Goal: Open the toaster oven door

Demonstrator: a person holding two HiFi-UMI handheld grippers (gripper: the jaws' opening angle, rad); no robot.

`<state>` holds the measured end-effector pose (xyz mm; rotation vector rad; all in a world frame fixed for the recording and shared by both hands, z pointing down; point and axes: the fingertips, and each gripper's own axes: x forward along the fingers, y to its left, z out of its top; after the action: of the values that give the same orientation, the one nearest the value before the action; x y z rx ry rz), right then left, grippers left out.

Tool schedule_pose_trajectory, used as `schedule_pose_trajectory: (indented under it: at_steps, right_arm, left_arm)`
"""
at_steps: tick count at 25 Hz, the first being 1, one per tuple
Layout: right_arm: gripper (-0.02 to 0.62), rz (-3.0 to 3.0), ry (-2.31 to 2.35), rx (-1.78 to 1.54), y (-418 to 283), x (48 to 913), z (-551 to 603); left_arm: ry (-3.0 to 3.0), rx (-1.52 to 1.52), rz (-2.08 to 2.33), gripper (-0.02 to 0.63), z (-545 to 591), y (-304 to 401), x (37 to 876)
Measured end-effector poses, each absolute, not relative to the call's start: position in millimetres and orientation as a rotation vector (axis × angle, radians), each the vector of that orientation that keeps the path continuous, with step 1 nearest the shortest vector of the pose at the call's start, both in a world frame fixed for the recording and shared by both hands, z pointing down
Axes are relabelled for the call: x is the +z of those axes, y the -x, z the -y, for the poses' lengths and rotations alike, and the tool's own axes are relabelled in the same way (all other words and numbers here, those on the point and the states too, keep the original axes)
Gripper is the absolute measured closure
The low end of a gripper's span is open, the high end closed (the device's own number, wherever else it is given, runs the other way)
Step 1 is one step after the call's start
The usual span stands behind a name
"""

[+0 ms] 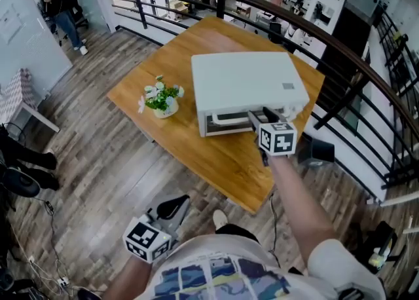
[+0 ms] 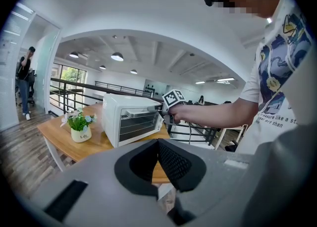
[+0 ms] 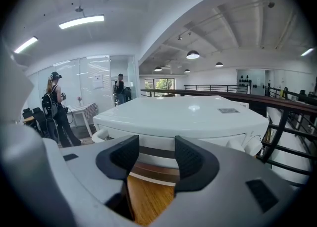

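Observation:
A white toaster oven [image 1: 242, 82] stands on the wooden table [image 1: 216, 154], its glass door facing me and shut. My right gripper [image 1: 262, 116] reaches the top front of the oven, near the door's right end. In the right gripper view the jaws of the right gripper [image 3: 156, 146] stand wide apart, with the oven [image 3: 188, 114] and the top strip of its door just ahead and nothing pressed between the pads. My left gripper [image 1: 173, 207] hangs low over the floor, short of the table, its pads [image 2: 166, 159] meeting at the tips.
A small pot of flowers [image 1: 162, 101] sits on the table left of the oven. A dark curved railing [image 1: 340, 50] runs behind and to the right of the table. A person [image 1: 55, 4] stands far off at the upper left. Cables lie on the wood floor [image 1: 98, 161].

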<state>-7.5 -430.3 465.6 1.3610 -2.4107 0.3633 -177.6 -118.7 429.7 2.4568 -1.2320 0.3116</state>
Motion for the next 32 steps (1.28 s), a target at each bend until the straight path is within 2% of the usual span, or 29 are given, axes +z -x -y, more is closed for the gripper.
schedule_pose_trajectory:
  at_steps: [32]
  right_arm:
    - [0.364,2.418,-1.395,0.405,0,483,417]
  left_arm:
    - [-2.462,0.319,1.216,0.603,108,183,433]
